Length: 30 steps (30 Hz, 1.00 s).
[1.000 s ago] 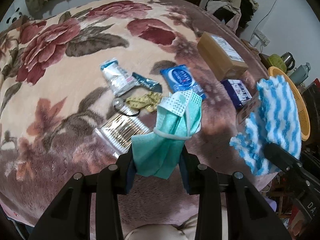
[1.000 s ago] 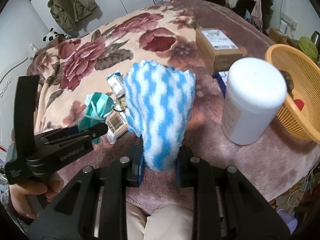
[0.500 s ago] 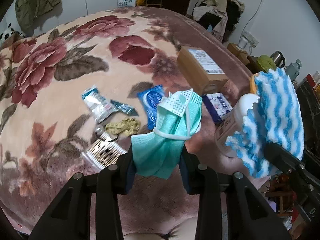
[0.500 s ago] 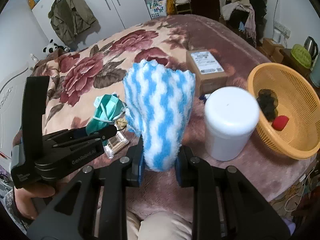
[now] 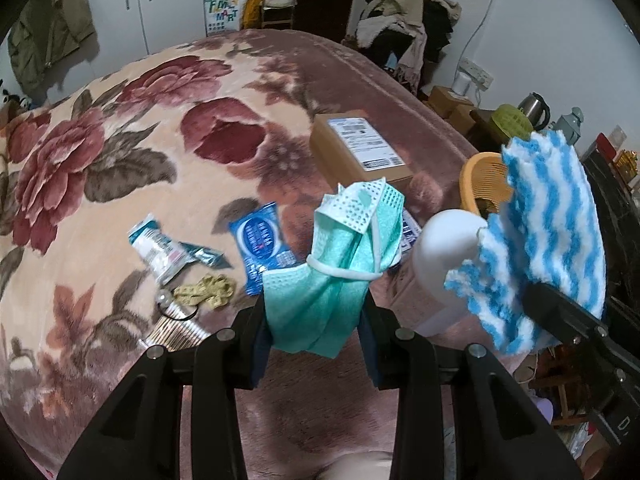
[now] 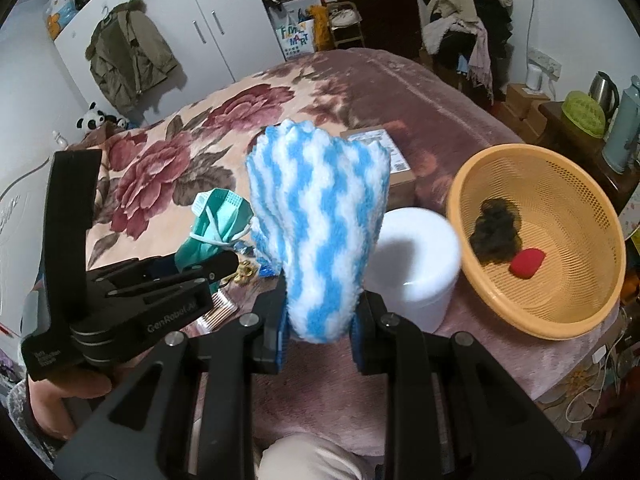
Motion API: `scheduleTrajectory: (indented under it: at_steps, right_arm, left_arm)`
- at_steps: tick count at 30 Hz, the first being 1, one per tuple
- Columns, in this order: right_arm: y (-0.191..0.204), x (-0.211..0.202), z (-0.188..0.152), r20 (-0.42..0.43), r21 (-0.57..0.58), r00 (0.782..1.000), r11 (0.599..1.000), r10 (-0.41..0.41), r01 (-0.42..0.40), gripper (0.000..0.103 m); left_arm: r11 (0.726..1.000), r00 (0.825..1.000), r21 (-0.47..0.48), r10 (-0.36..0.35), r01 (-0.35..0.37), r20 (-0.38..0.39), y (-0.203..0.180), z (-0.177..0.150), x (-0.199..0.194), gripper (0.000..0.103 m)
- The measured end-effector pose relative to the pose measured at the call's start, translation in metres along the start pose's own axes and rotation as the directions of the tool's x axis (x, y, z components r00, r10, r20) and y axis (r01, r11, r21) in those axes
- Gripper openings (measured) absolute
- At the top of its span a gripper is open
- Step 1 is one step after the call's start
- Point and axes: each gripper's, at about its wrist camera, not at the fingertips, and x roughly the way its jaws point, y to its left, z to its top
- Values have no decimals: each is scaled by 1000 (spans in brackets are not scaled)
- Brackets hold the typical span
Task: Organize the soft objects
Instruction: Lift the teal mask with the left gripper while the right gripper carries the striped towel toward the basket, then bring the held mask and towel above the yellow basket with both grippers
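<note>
So the left gripper [image 5: 312, 332] is clamping a bunched-up teal face mask [image 5: 340, 264], its jaws pinching the lower end while the rest is sticking up with the white ear loop wrapped around the middle. Over on the other side, the right gripper [image 6: 320, 330] is squeezing the bottom of a fluffy blue-and-white striped cloth [image 6: 320, 216], and that one is standing up tall between the jaws too, so both are being held up above the bed [image 5: 120, 160] with its big floral blanket. From the right wrist view you can see the left gripper off to the left with a hand [image 6: 60, 396] wrapping around its handle. A white tub [image 6: 416, 260] with a lid is sitting on the blanket just behind the striped cloth, and right of it an orange basket [image 6: 520, 320] is resting near the edge of the bed, with a dark fuzzy thing [image 6: 496, 232] and a small red thing [image 6: 528, 262] lying inside, touching each other. Farther back a cardboard box [image 5: 352, 148] with a shipping label is lying flat. Left of the mask, loose stuff is scattered on the blanket: a blue wipes pack [image 5: 262, 244], a clear-and-teal wrapper [image 5: 160, 248], a crumpled yellowish tape [image 5: 206, 290] and a bag of cotton swabs [image 5: 176, 330] poking out behind the left gripper.
</note>
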Motion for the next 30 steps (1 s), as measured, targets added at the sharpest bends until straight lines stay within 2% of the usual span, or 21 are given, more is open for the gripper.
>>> scheduleTrajectory:
  at_steps: [13,30]
  right_arm:
    - [-41,-19,13,46,53,998,998,-36,34,24]
    - [-80,-34,17,75,101,995,993,-69,61,24]
  left_arm:
    - [998,999,63,-32,32,2,-49,22,8,38]
    - [990,998,125,-58,58,0,-97,34,15,38]
